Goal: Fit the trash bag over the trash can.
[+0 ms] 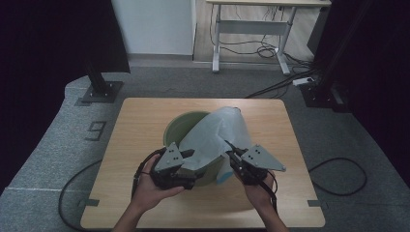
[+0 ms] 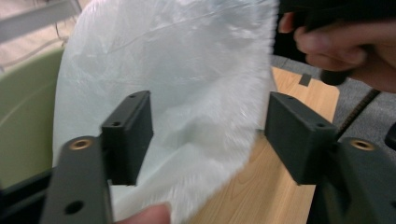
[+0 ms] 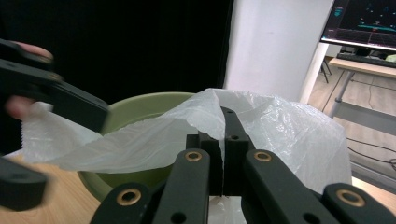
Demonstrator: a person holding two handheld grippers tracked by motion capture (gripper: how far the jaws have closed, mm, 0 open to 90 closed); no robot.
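A pale green bin (image 1: 175, 126) stands on the wooden table (image 1: 140, 121), with a thin white plastic bag (image 1: 218, 129) draped over it. My right gripper (image 1: 233, 153) is shut on the bag's edge; in the right gripper view its jaws (image 3: 224, 126) pinch the film (image 3: 289, 126) above the bin's rim (image 3: 140, 105). My left gripper (image 1: 192, 166) is at the bin's near side. Its jaws (image 2: 210, 121) stand apart with the bag (image 2: 187, 70) hanging between them, close to one pad (image 2: 128, 130) but not pressed. The bin's wall (image 2: 23, 116) shows to the left.
The right hand (image 2: 336, 42) is just beyond the bag. Behind the table are a black stand base (image 1: 101, 89), a desk frame (image 1: 251, 29) and floor cables (image 1: 338, 176). A monitor (image 3: 364, 18) glows at the far right.
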